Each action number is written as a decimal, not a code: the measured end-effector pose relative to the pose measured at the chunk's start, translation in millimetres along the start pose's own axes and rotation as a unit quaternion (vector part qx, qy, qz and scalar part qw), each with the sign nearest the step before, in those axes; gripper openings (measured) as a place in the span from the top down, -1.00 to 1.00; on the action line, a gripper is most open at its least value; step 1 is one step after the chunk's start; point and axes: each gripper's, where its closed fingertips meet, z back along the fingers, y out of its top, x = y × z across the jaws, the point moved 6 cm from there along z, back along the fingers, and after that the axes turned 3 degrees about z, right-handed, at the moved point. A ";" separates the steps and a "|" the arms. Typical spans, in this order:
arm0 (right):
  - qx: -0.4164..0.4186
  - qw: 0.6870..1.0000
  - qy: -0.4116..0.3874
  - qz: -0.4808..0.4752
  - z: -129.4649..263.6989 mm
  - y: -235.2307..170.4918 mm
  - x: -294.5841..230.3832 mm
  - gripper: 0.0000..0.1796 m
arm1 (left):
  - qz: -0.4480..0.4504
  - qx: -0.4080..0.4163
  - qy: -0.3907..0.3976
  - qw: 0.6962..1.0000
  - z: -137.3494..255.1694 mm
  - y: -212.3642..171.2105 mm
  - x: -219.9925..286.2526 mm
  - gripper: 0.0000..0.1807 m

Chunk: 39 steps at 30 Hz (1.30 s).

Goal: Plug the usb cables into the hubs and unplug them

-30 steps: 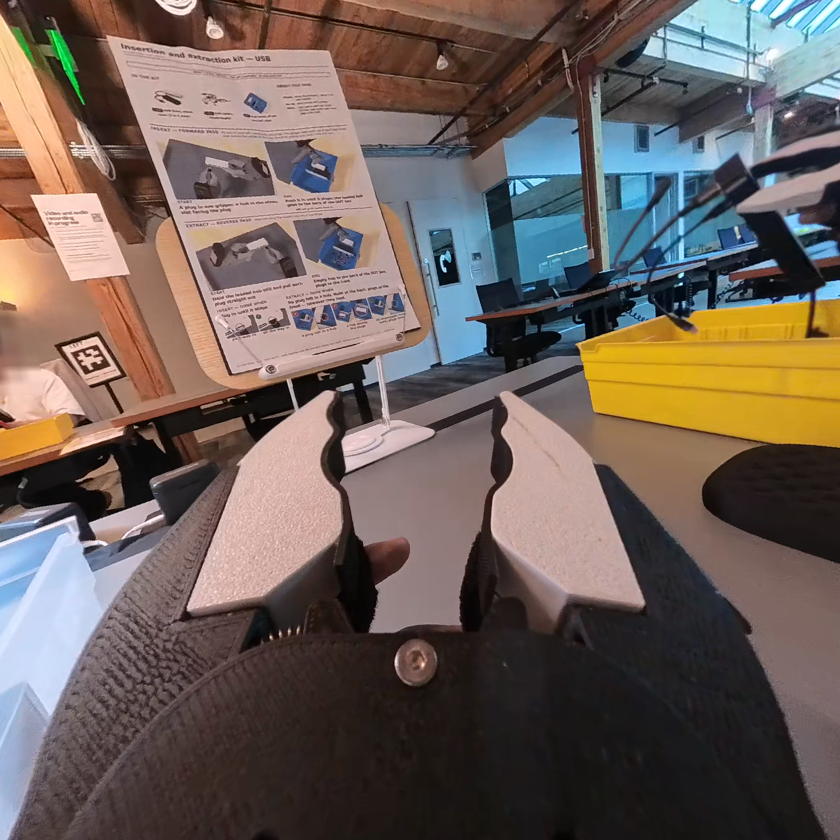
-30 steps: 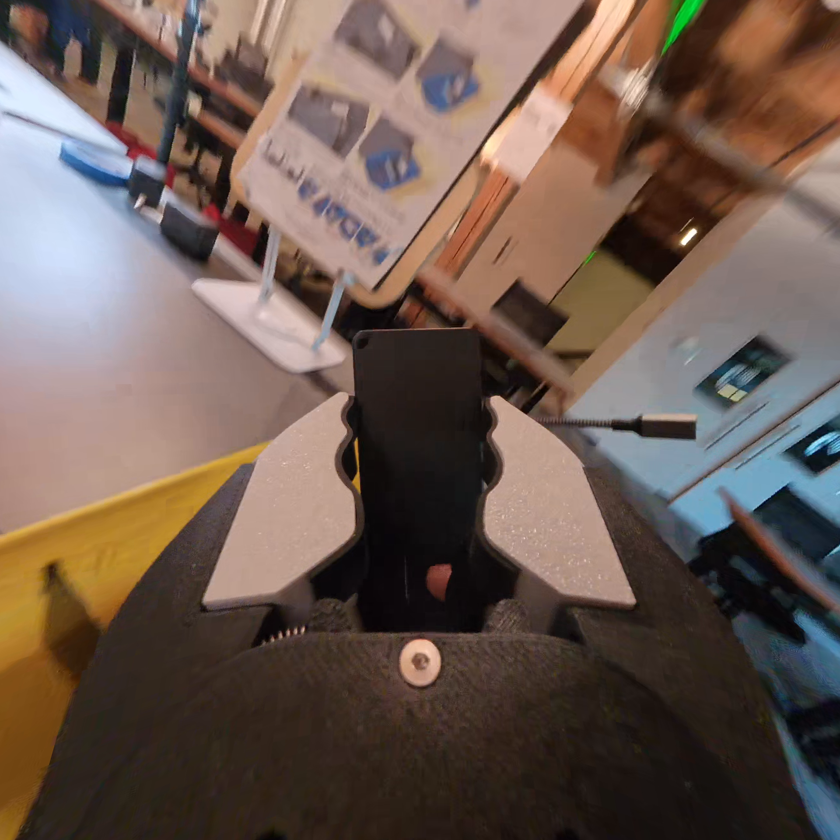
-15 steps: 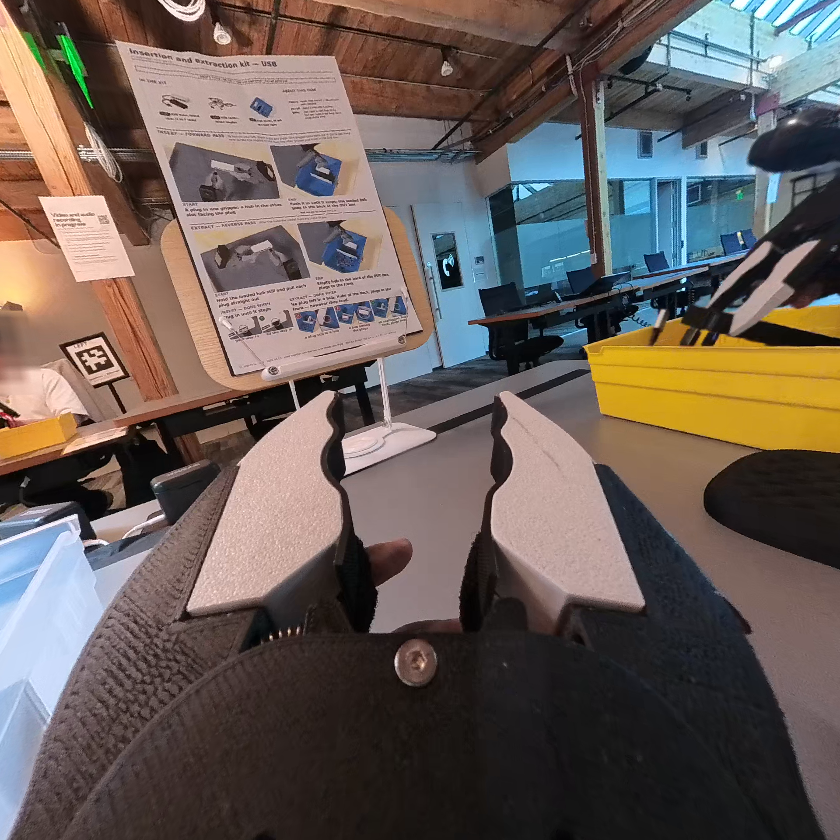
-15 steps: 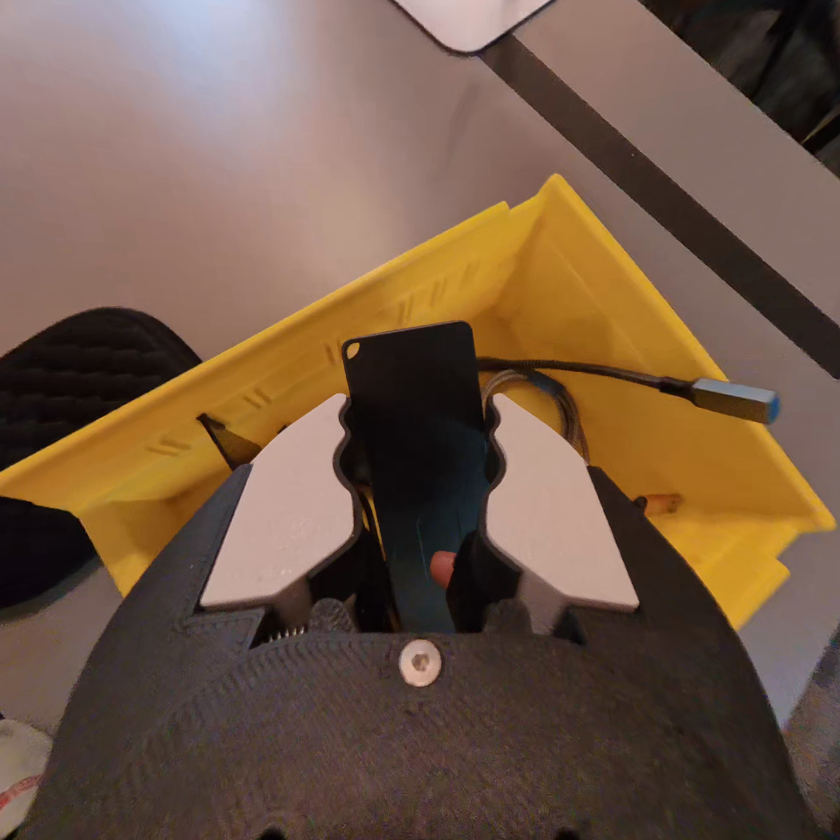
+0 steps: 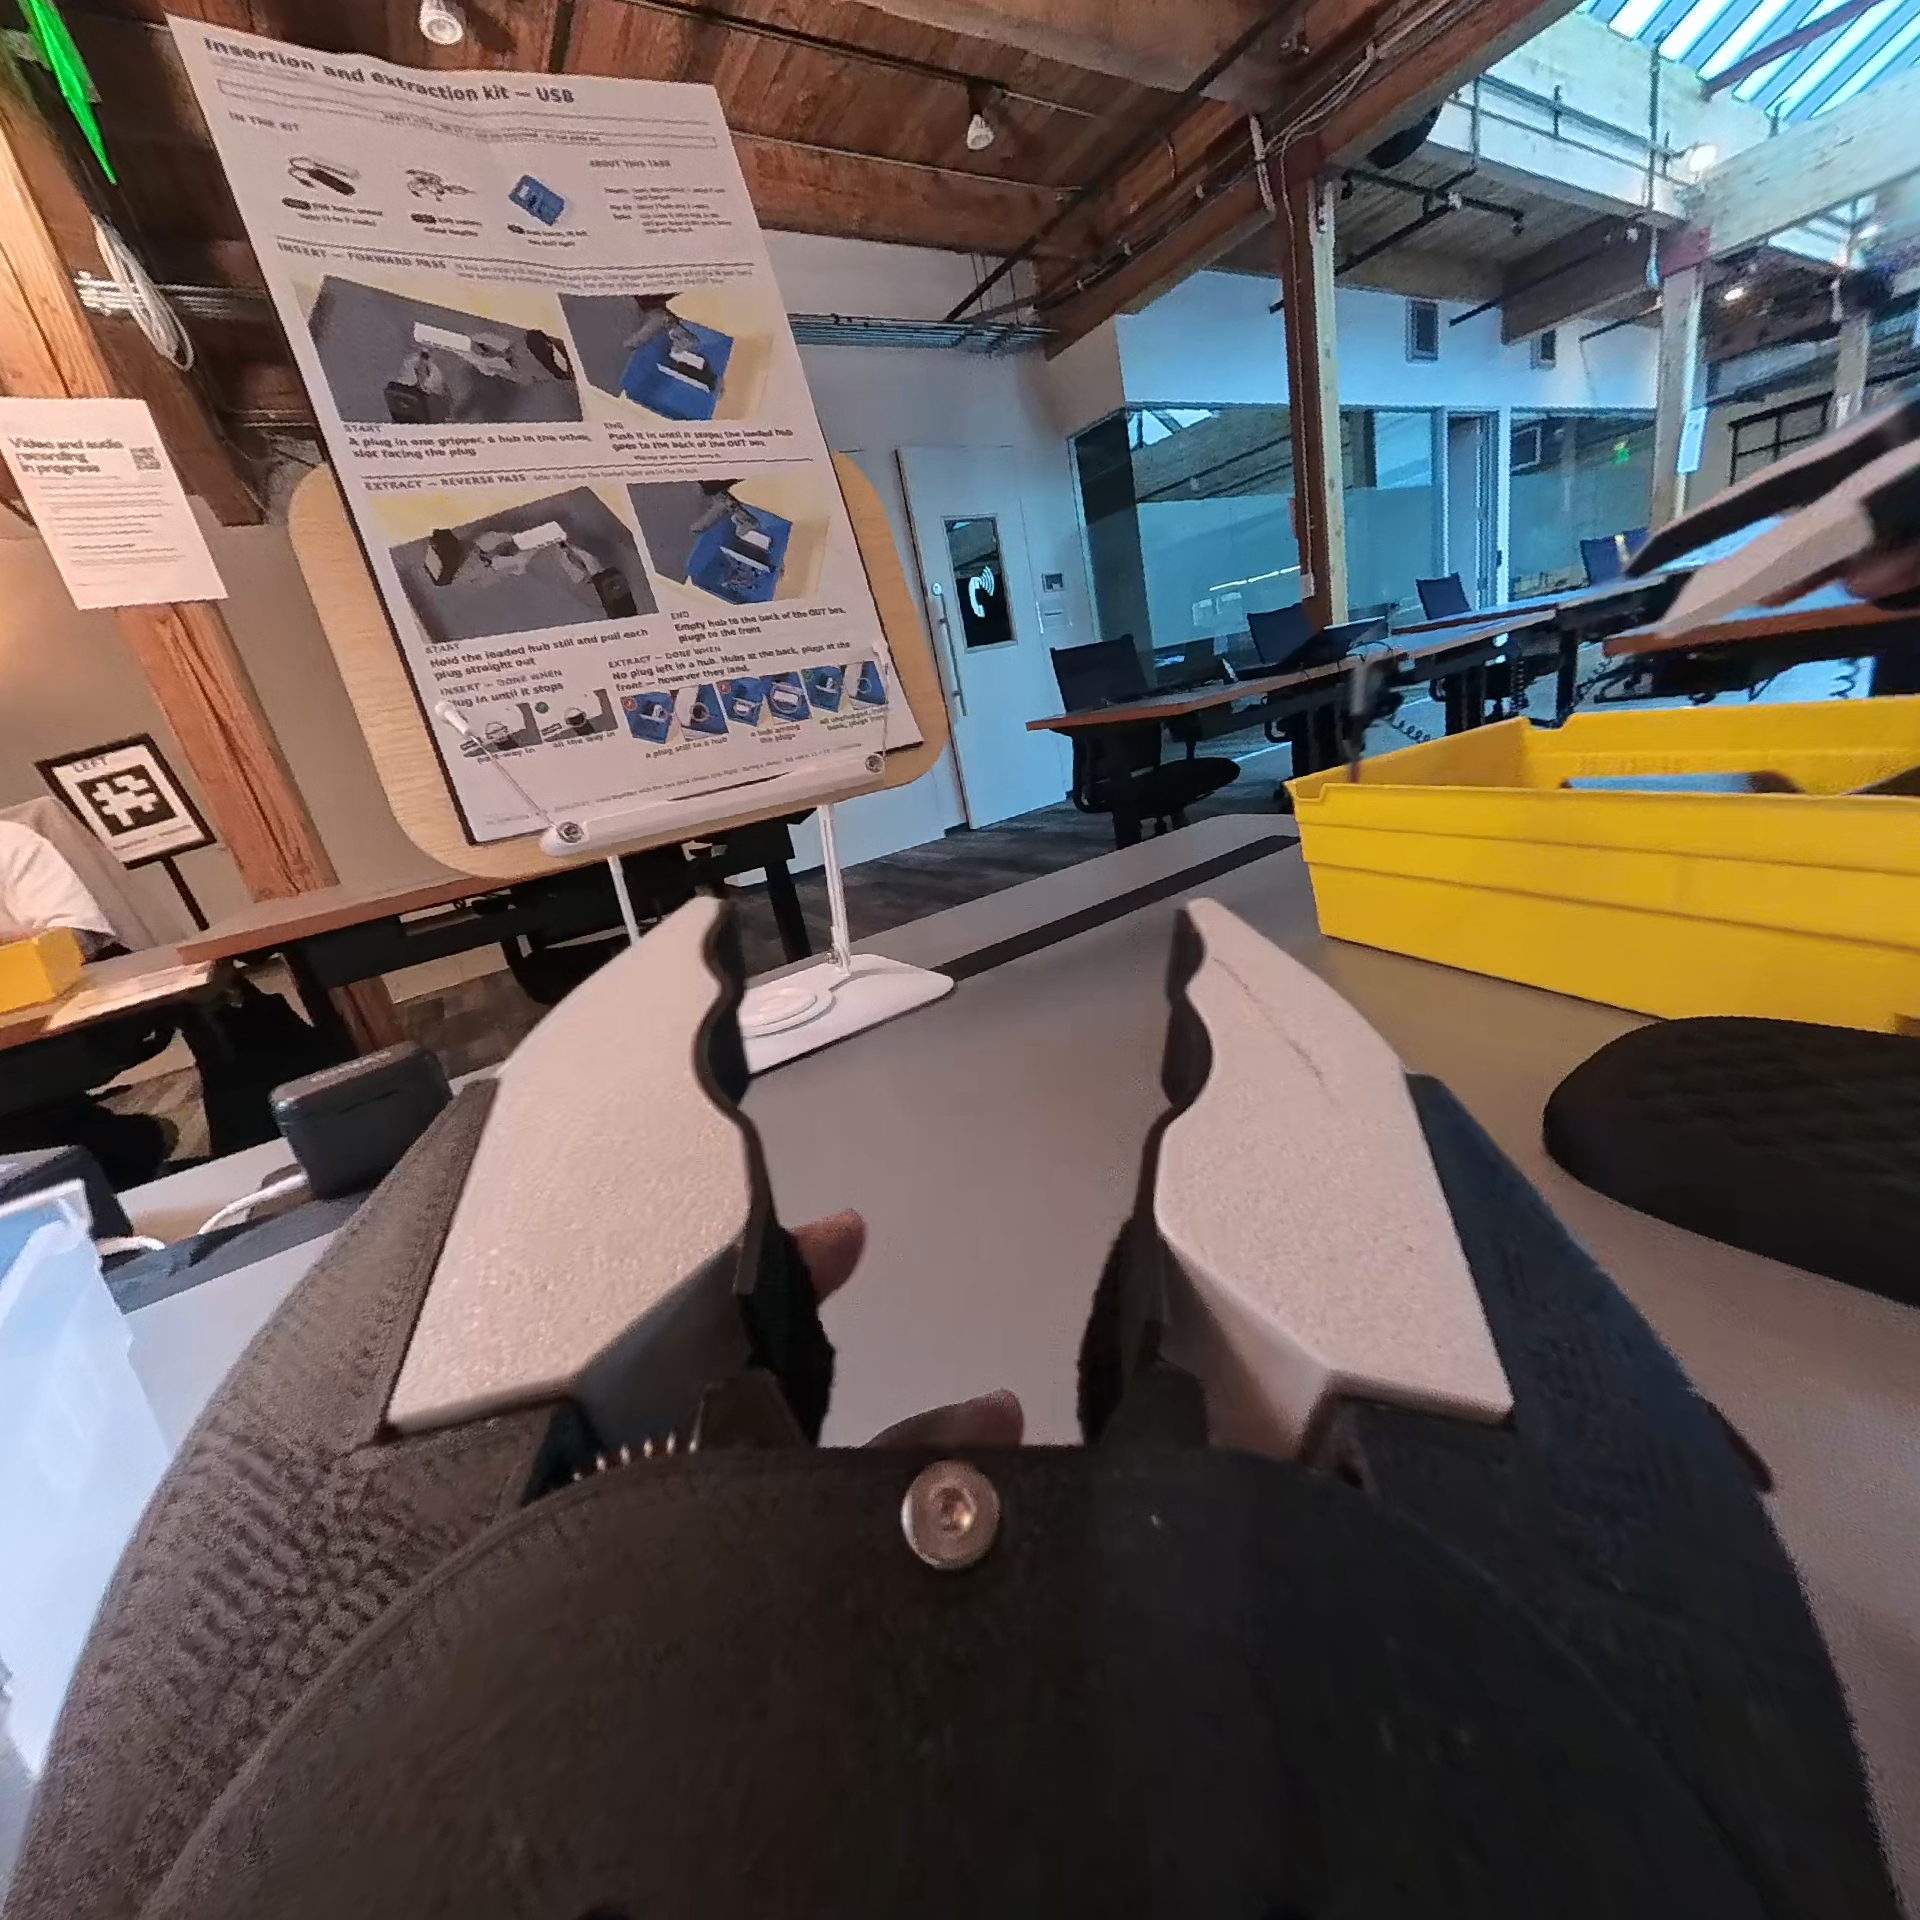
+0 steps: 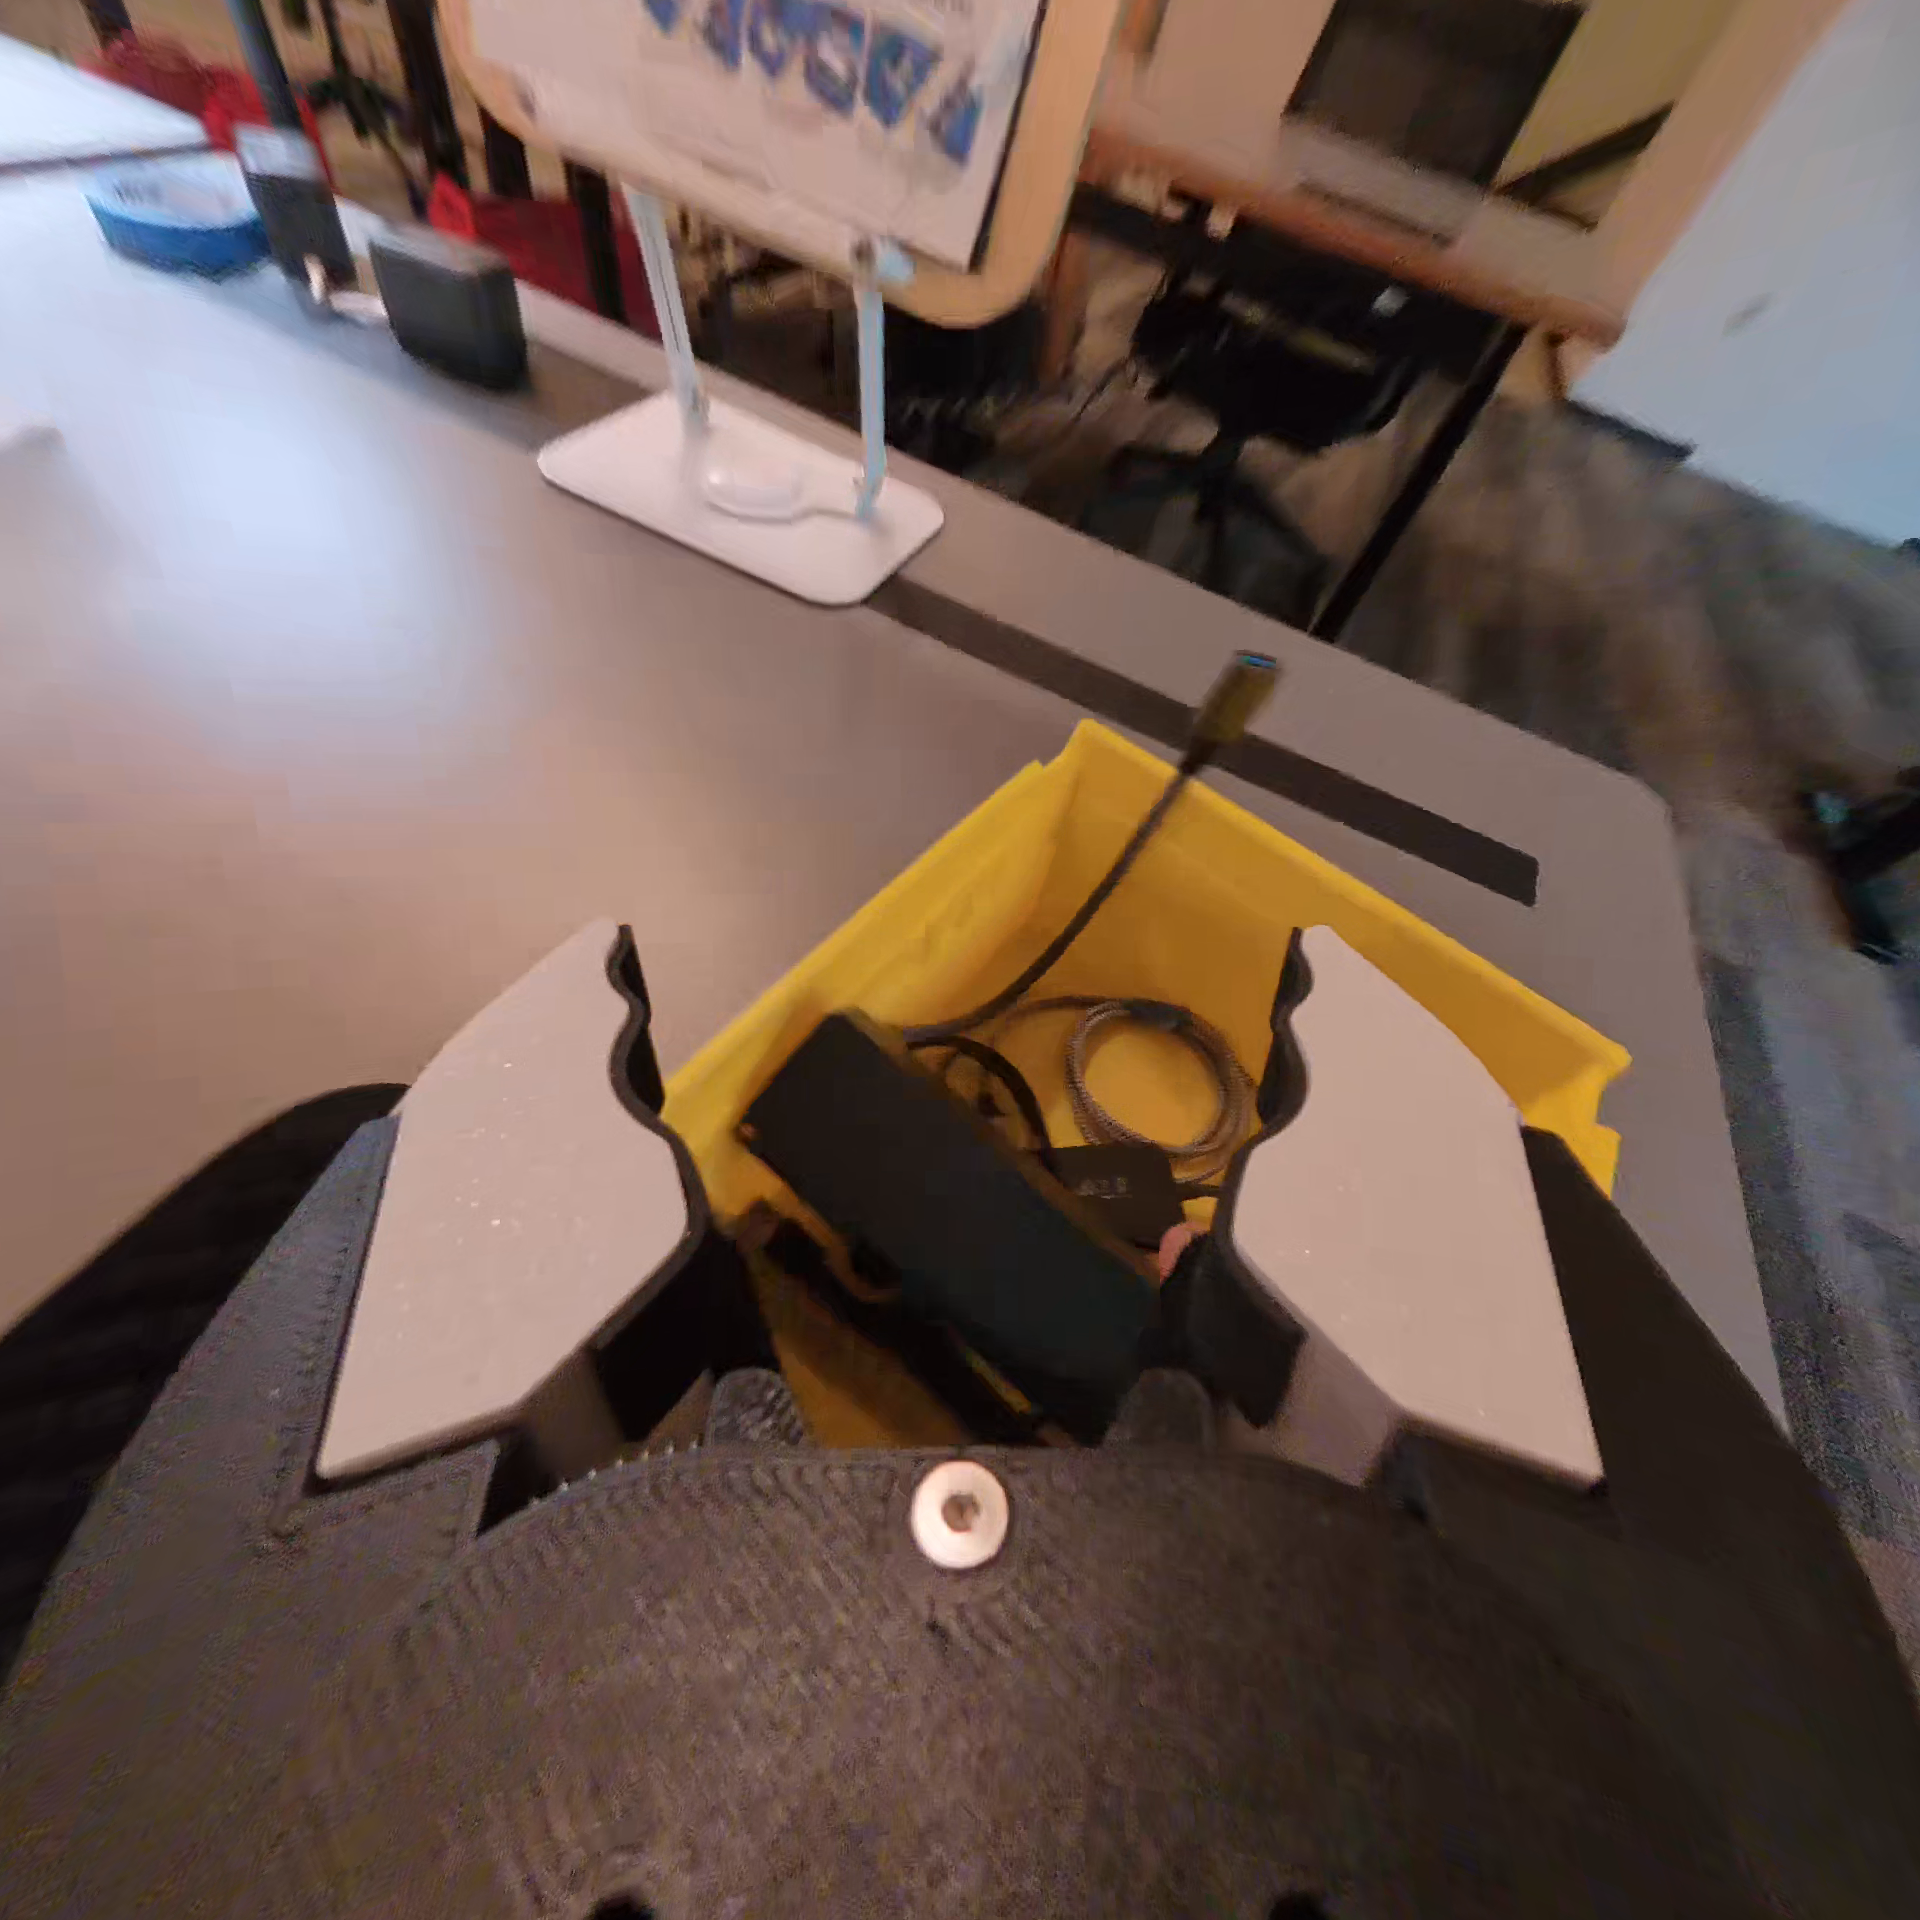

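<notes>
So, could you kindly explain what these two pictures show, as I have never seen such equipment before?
No robot here: a person holds a two-fingered gripper in each hand, each with a camera looking along its fingers. The left gripper is open and empty above the grey table, facing an instruction sheet on a stand. The right gripper is also open, above a yellow bin. In the bin lie a black hub and coiled cables; one plug sticks up past the rim. Nothing is held.
</notes>
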 end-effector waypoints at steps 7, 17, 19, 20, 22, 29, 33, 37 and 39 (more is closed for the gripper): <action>-0.143 0.989 0.039 -0.020 37.8 -64.0 -98.9 -0.20 | -0.038 -0.014 -0.029 0.999 4.8 24.9 4.8 -0.14; -0.185 0.982 0.035 -0.016 -10.5 -86.4 -106.3 0.58 | -0.132 -0.253 0.032 0.958 71.1 66.3 -56.6 0.42; -0.187 0.982 0.013 0.007 -12.9 -86.9 -104.2 0.61 | -0.120 -0.317 0.017 0.941 89.8 56.6 -69.3 0.42; -0.192 0.981 0.009 0.016 -12.8 -86.0 -102.3 0.62 | -0.119 -0.343 0.015 0.932 98.9 50.6 -76.2 0.41; -0.196 0.980 0.008 0.034 -17.2 -85.1 -100.3 0.62 | -0.119 -0.372 0.028 0.920 110.9 39.6 -90.1 0.35; -0.199 0.978 0.024 0.052 -54.6 -73.7 -88.5 0.62 | -0.065 -0.453 0.017 0.889 119.5 -4.0 -104.8 0.30; -0.201 0.977 0.040 0.059 -81.6 -60.6 -97.0 0.61 | -0.090 -0.499 -0.006 0.862 119.2 -25.0 -101.3 0.32; -0.203 0.974 0.059 0.080 -101.5 -46.1 -120.3 0.61 | -0.101 -0.485 -0.022 0.868 114.3 -28.4 -97.6 0.43; -0.198 0.973 0.076 0.091 -108.9 -38.1 -138.1 0.60 | -0.100 -0.482 -0.019 0.870 112.1 -29.3 -97.7 0.44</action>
